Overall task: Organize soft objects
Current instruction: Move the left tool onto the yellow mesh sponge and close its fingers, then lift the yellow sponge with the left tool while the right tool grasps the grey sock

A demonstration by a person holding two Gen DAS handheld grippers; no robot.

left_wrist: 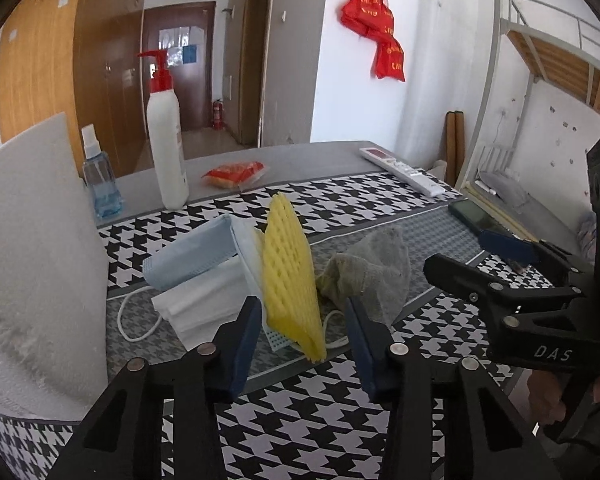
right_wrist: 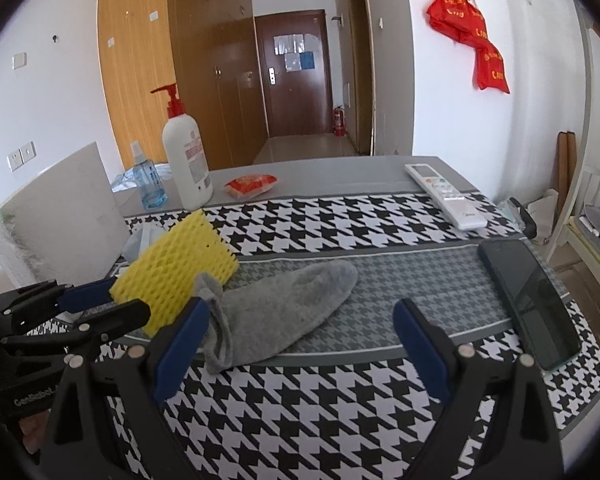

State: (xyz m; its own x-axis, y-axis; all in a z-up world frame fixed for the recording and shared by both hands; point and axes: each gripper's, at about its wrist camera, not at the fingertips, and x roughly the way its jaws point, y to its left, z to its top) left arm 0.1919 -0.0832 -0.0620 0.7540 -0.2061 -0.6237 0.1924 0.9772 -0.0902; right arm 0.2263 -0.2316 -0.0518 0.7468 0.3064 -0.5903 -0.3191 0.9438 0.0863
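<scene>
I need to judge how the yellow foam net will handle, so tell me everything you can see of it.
The yellow foam net is a flat sleeve of soft foam mesh with diamond-shaped openings and a toothed far edge. It stands on edge, tilted, between the pads of the left gripper. The left pad touches it; the right pad stands clear of it. It sits over the face masks with the grey sock beside it, on the houndstooth cloth. From the right wrist view, its broad face shows no tears.
</scene>
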